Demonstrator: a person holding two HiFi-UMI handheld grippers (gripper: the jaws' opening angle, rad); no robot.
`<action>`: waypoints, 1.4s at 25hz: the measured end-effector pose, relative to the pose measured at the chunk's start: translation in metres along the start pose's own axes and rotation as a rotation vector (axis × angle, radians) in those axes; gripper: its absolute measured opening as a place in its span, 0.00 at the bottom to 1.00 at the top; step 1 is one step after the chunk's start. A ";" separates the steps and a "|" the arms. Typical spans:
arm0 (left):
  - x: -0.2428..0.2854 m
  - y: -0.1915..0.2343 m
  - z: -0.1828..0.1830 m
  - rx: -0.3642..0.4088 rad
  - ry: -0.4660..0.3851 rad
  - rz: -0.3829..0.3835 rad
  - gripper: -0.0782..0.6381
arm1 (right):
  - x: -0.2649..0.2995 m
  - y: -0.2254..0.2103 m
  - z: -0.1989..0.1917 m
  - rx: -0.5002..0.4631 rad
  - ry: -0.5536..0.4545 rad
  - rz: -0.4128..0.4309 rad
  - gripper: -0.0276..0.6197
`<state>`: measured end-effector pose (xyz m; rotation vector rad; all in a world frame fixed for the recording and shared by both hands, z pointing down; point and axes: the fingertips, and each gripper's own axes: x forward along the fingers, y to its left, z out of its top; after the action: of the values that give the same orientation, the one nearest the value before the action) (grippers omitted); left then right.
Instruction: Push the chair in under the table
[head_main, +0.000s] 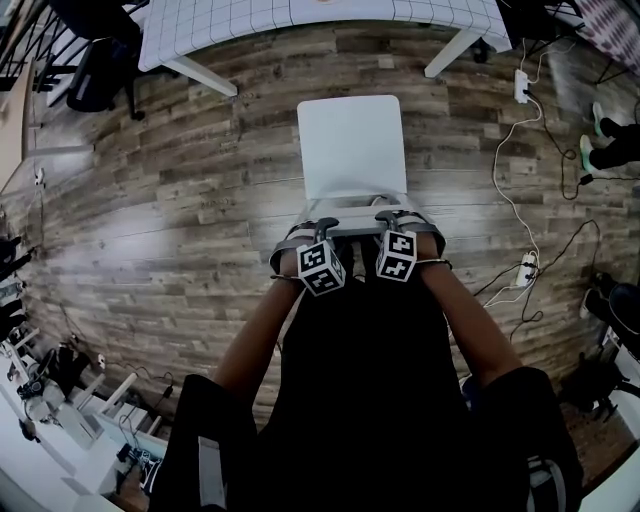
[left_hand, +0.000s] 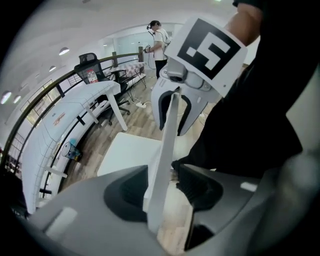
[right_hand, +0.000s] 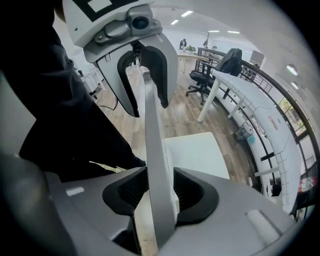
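Note:
A white chair stands on the wood floor, its seat facing the white table and a gap between the two. Its backrest top edge is nearest me. Both grippers point steeply down over that edge, side by side. The left gripper is open and straddles the thin backrest; floor shows between the panel and one pad. The right gripper also straddles the backrest, its pads close on both sides, and looks open.
Table legs flank the chair's path. A black office chair stands at the upper left. Cables and power strips lie on the floor to the right, near someone's feet. Another person stands far off.

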<state>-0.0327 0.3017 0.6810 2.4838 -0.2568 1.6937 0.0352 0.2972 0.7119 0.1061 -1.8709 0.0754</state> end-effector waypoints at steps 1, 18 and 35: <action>0.005 -0.001 0.001 0.022 0.015 -0.007 0.38 | 0.002 0.000 -0.001 -0.009 0.008 0.004 0.30; 0.051 0.000 0.001 0.093 0.152 -0.086 0.25 | 0.023 -0.002 -0.008 -0.109 0.129 0.015 0.17; 0.058 0.009 0.005 0.115 0.202 -0.124 0.24 | 0.021 -0.015 -0.008 -0.107 0.105 0.058 0.16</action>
<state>-0.0095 0.2874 0.7332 2.3246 0.0156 1.9370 0.0379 0.2821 0.7346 -0.0257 -1.7698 0.0206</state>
